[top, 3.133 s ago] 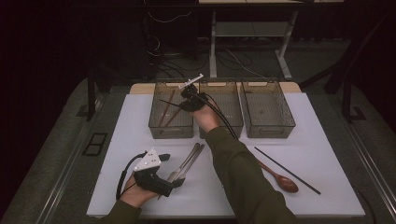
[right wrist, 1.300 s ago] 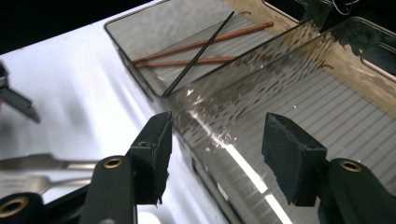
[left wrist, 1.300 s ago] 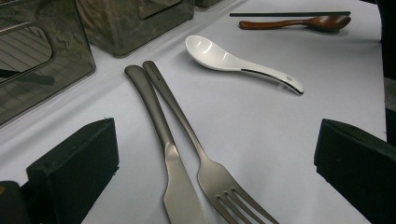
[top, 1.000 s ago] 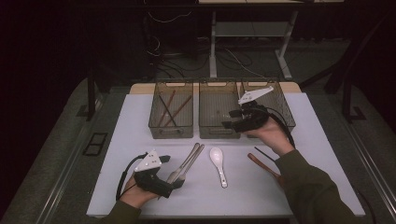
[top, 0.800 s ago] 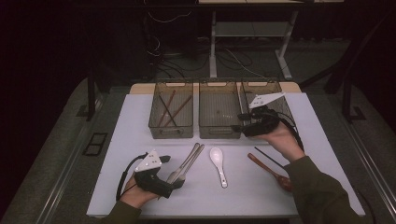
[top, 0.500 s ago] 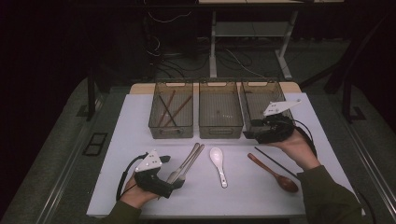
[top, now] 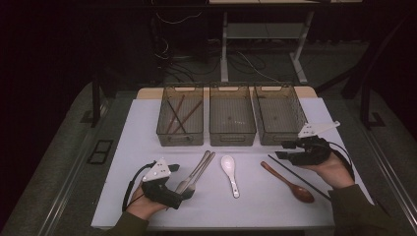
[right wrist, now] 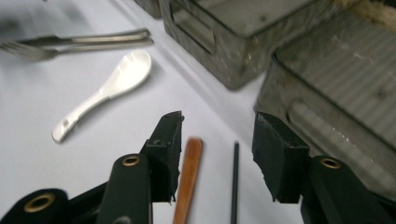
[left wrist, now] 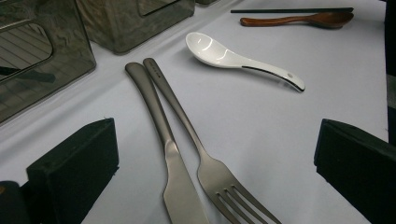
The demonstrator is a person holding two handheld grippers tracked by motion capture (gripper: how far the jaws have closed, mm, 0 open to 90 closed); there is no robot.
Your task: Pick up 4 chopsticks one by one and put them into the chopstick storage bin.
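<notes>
My left gripper [top: 184, 192] rests open at the front left of the white table; its jaws stand wide to either side of a metal knife [left wrist: 159, 140] and fork [left wrist: 187, 121]. A white ceramic spoon [top: 230, 172] lies in the middle. My right gripper [top: 281, 150] is open, low over the near-right area. The handle end of a wooden spoon [right wrist: 189, 182] and the end of a black chopstick [right wrist: 234, 186] lie between its jaws, untouched. The wooden spoon [top: 287, 181] and chopstick [top: 300, 178] run toward the front right.
Three mesh bins stand in a row at the back: the left bin [top: 180, 138] holds several chopsticks, the middle bin [top: 232, 137] and right bin [top: 275, 140] look bare. The right bin's front wall is close beside the right gripper. The table edge runs just behind both hands.
The right gripper has come from the left bin across to the right bin, then down and forward to the wooden spoon's handle. The left gripper has stayed still.
</notes>
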